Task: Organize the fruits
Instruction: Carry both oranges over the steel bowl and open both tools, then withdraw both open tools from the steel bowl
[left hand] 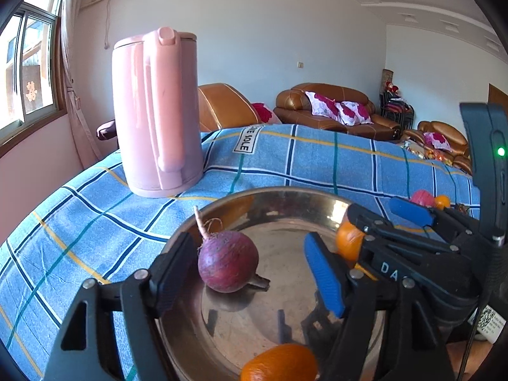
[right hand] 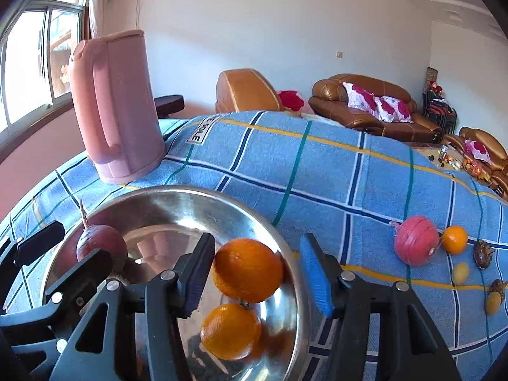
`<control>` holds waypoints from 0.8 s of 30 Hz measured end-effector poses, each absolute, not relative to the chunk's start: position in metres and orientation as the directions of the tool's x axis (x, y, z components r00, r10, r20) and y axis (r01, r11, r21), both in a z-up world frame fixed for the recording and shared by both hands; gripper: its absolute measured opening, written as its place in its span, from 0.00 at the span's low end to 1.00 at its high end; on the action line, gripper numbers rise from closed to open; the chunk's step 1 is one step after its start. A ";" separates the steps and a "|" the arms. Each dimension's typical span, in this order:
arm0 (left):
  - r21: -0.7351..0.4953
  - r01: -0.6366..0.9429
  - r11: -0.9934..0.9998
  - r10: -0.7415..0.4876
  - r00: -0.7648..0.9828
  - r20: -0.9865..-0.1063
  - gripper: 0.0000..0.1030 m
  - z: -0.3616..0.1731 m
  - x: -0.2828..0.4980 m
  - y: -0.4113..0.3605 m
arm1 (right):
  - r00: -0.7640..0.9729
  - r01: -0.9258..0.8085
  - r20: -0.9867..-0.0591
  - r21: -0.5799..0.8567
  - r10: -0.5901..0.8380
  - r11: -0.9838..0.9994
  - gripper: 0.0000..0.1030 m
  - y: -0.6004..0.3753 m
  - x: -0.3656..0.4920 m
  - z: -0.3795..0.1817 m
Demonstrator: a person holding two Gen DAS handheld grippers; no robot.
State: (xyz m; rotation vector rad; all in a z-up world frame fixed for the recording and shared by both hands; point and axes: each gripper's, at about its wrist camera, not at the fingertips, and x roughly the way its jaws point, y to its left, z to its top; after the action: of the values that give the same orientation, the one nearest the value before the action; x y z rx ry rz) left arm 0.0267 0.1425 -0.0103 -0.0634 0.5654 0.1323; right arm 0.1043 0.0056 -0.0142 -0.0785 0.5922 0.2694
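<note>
Although three pieces already sit in the steel bowl (right hand: 177, 203), we judge the sorting only partly done. The purple radish (left hand: 228, 260) rests on the bowl's floor between the fingers of our left claw (left hand: 250, 273), which stands wide open and grips nothing; its thin root tip points up and away toward the pink kettle (left hand: 155, 111), so its long axis runs tilted from the stub end near us to that tail. Our right claw (right hand: 254, 273) is likewise spread open over the bowl's near side, with an upper orange (right hand: 248, 270) between its fingers but apart from both pads, as far as we can tell, and a lower orange (right hand: 230, 331) just beneath it. Left out on the blue checked table cover (right hand: 317, 171), well apart from the bowl, are a pink radish (right hand: 416, 241) touching a small orange (right hand: 454, 239), plus several small yellow and brown pieces (right hand: 460, 273) we cannot name. These probably remain to be gathered.
</note>
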 end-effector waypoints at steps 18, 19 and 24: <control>0.064 -0.205 0.977 0.214 0.909 -0.358 1.00 0.004 0.006 0.129 | 0.957 0.081 -0.279 -0.018 -0.083 0.997 0.88 -0.030 0.036 0.011; 0.069 -0.207 0.976 0.218 0.913 -0.346 1.00 0.004 0.004 0.128 | 0.956 0.075 -0.283 -0.008 -0.074 0.997 0.88 -0.032 0.032 0.011; 0.074 -0.211 0.975 0.223 0.922 -0.316 1.00 0.006 -0.001 0.125 | 0.958 0.061 -0.282 0.027 -0.051 0.998 0.89 -0.041 0.021 0.010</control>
State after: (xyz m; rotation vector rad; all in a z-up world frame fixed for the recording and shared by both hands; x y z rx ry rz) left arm -0.0006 0.1251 0.0064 0.0387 0.3291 0.2230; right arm 0.0206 -0.0412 0.0104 0.0358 0.2854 -0.0572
